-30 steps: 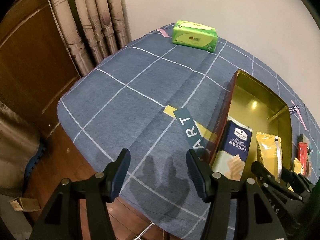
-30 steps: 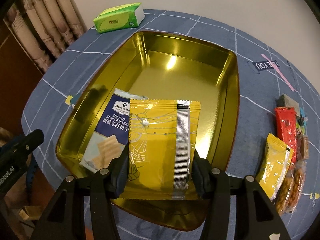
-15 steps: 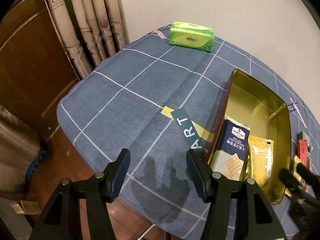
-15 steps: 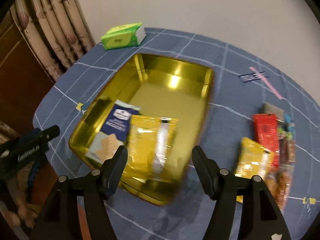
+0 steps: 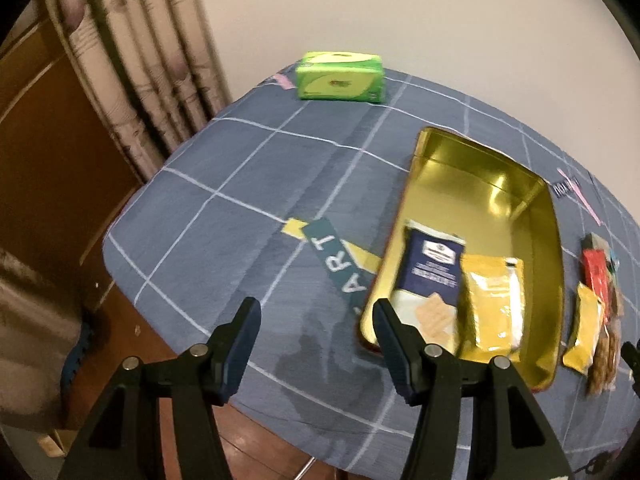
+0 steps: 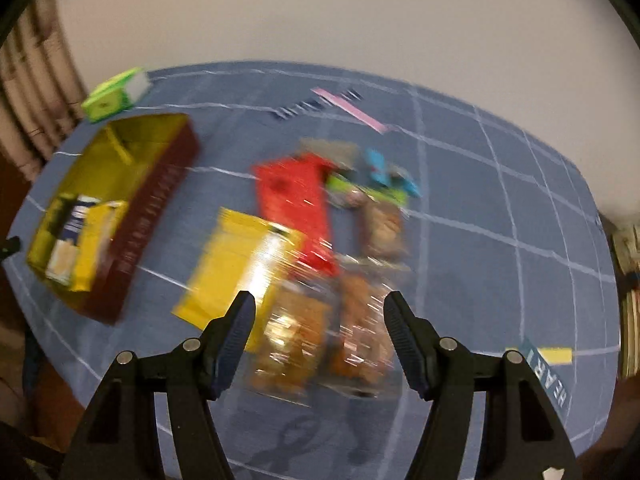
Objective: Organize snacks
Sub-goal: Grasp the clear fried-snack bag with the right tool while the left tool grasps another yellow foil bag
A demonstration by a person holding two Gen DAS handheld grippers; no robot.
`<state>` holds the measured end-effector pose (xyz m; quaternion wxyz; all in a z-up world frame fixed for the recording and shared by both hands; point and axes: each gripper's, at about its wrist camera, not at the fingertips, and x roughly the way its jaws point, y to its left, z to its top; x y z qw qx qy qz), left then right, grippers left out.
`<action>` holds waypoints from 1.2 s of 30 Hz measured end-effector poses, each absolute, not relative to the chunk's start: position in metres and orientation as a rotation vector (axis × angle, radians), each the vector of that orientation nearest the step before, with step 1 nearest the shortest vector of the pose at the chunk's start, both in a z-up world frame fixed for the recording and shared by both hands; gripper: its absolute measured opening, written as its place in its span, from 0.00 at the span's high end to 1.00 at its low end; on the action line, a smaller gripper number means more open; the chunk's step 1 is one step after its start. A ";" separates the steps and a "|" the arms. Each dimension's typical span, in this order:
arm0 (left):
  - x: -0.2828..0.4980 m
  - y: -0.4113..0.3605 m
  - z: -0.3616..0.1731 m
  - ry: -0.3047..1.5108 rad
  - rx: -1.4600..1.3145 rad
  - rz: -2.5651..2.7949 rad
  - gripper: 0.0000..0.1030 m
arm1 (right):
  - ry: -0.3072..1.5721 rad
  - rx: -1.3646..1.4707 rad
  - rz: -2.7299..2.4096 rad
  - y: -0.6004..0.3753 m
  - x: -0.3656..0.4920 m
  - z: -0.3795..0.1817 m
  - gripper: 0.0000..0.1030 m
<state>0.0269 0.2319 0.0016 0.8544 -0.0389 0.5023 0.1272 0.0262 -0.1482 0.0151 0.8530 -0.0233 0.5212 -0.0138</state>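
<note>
The gold tin (image 5: 480, 184) lies on the blue checked cloth, with a blue cracker packet (image 5: 434, 268) and a yellow packet (image 5: 494, 300) side by side at its near end. My left gripper (image 5: 316, 340) hangs open and empty above the near table edge, just left of the tin. In the blurred right wrist view my right gripper (image 6: 320, 340) is open and empty above the loose snack pile: a yellow packet (image 6: 232, 264), a red packet (image 6: 296, 204) and clear bags of brown snacks (image 6: 292, 344). The tin (image 6: 152, 208) sits to its left.
A green tissue pack (image 5: 340, 82) stands at the far edge by the wall. Curtains (image 5: 132, 60) and a wooden door (image 5: 44, 168) are left of the table. A taped "START" label (image 5: 340, 264) lies left of the tin. The table edge (image 5: 168, 320) drops off near my left gripper.
My right gripper let go of the yellow packet, which now lies in the tin, then swung right over the snack pile. My left gripper shifted slightly and stayed open.
</note>
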 end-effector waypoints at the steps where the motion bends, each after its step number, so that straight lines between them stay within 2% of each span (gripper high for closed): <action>1: 0.027 0.226 0.002 1.056 -0.066 0.253 0.42 | 1.104 -0.046 -0.042 -0.155 0.025 0.011 0.38; 16: 0.024 0.081 0.010 1.076 0.113 -0.060 0.42 | 1.176 0.063 -0.055 -0.191 0.026 -0.032 0.40; 25: 0.033 0.018 -0.013 1.121 0.145 -0.195 0.42 | 1.155 0.071 -0.035 -0.196 0.030 -0.037 0.54; 27: 0.036 0.009 -0.019 1.136 0.145 -0.216 0.42 | 1.145 0.073 -0.026 -0.197 0.031 -0.037 0.63; 31: 0.039 -0.002 -0.023 1.139 0.133 -0.268 0.42 | 1.135 0.078 -0.018 -0.206 0.028 -0.037 0.63; 33: 0.042 -0.007 -0.025 1.147 0.121 -0.302 0.38 | 1.130 0.072 -0.029 -0.213 0.025 -0.038 0.63; 36: 0.046 -0.015 -0.029 1.160 0.105 -0.347 0.37 | 1.126 0.092 -0.051 -0.228 0.021 -0.038 0.63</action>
